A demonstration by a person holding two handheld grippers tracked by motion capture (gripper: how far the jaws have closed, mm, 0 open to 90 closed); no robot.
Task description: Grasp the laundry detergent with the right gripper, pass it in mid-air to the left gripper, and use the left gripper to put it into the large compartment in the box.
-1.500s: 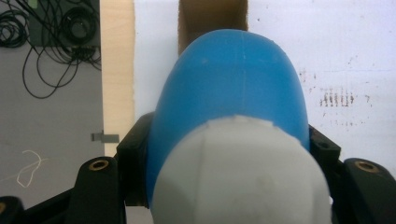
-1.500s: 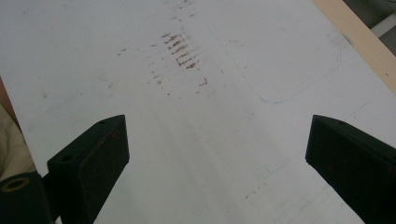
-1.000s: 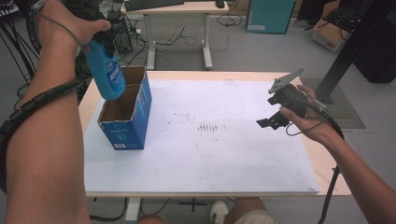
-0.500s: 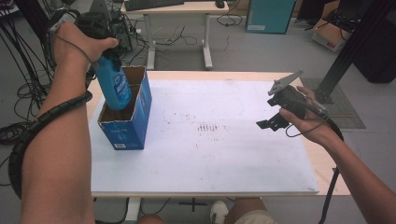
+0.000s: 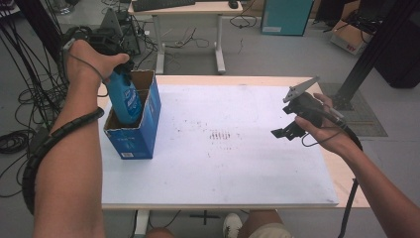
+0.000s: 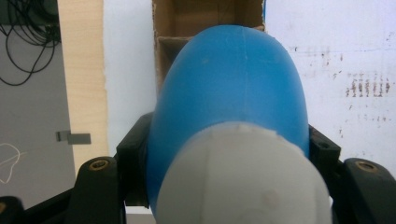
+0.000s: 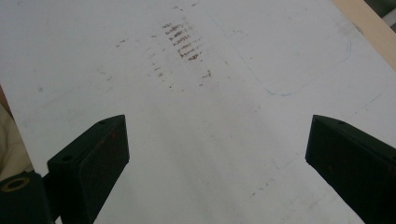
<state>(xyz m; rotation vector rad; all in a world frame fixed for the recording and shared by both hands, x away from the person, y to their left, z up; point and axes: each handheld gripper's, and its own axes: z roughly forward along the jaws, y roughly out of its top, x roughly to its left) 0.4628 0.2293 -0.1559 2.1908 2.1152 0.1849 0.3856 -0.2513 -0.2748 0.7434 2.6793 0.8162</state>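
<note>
Because the blue bottle (image 5: 123,96) is clamped near its white cap between the jaws of the left gripper (image 5: 115,58), its body hangs bottom-first into the open cardboard box (image 5: 136,134), which looks like the reason for gripping it so high: the hand stays above the rim while the bottle goes in. In the left gripper view the bottle (image 6: 233,98) points straight at the box's brown inside (image 6: 205,18), with both black jaws pressed against its sides. The box stands at about nine o'clock on the white table sheet (image 5: 223,168), its left wall close to the table's wooden edge (image 5: 101,106), so there is little room to swing outward on that side without going past the table. The bottle leans against the box's near-left corner; I judge it should be straightened a little before being let go, or it may catch the cardboard flap.

At about three o'clock the right gripper (image 5: 285,131) hovers above the sheet, jaws wide apart and holding nothing, well clear of the box. Between the two hands the sheet lies bare apart from faint brown marks (image 5: 220,135) near its centre, leaving wide free room there.
</note>
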